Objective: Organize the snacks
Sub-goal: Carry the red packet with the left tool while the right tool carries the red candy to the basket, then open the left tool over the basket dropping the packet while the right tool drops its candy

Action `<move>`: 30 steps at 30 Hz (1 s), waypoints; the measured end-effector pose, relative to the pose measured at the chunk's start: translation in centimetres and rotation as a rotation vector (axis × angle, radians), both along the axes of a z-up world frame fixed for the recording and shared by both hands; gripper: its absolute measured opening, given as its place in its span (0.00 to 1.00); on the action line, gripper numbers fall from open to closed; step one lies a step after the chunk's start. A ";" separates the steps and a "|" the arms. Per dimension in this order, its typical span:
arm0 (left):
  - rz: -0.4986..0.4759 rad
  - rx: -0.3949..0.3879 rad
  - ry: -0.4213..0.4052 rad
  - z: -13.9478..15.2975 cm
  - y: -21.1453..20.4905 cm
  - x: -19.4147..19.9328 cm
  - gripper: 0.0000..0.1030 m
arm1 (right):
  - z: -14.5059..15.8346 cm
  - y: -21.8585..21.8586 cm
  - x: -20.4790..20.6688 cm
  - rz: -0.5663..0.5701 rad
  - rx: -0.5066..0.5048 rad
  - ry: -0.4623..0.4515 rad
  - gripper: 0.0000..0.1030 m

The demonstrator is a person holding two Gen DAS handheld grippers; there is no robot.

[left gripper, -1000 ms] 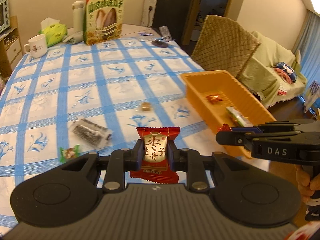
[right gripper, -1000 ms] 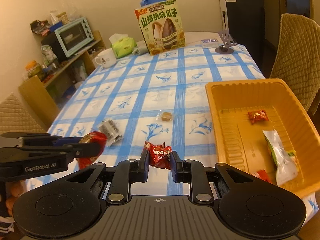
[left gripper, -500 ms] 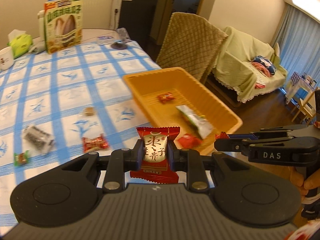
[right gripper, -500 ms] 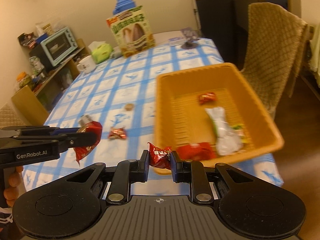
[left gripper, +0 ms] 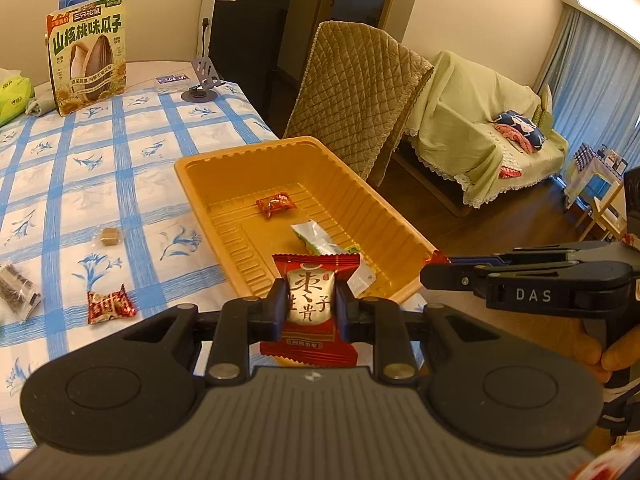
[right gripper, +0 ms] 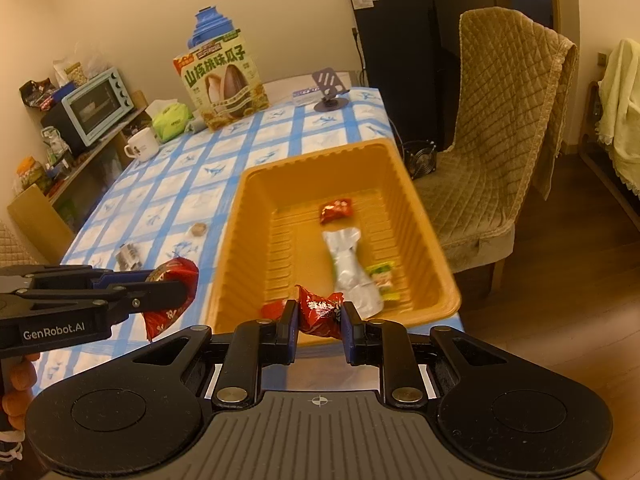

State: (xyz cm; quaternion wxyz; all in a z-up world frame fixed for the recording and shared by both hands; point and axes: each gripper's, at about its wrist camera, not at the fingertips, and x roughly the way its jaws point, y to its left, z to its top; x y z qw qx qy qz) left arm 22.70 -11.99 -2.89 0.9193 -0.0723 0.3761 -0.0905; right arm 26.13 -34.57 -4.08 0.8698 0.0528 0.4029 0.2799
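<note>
Orange plastic tray (left gripper: pixel 208 184) partly filled; I'm carrying two more sweets to it.

My left gripper (left gripper: pixel 311 309) is clamped tight on a red date candy packet (left gripper: pixel 310 300); my right gripper (right gripper: pixel 320 314) pinches a crumpled red candy (right gripper: pixel 320 310), both near the tray's six o'clock rim. Inside already: a red candy (left gripper: pixel 276 205) toward twelve, a silver-green snack packet (left gripper: pixel 316 237) mid-tray, another red wrapper (right gripper: pixel 272 310) at six. Left on the blue-checked tablecloth (left gripper: pixel 72 184), at the tray's nine o'clock: a red candy (left gripper: pixel 109 304), a brown cube sweet (left gripper: pixel 110 237), a dark packet (left gripper: pixel 16 292). I'd judge it about halfway.
</note>
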 end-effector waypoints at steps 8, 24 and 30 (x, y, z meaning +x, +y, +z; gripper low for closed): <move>0.032 0.032 -0.006 0.0 -1.2 2.8 0.22 | 0.2 0.0 3.1 0.010 0.031 -0.016 0.22; 0.075 0.076 -0.005 -0.2 -1.3 8.1 0.22 | -0.4 1.6 7.9 0.009 0.044 -0.020 0.22; 0.085 0.090 0.009 -0.9 -1.0 9.7 0.22 | -1.1 1.8 9.1 -0.001 0.047 -0.004 0.22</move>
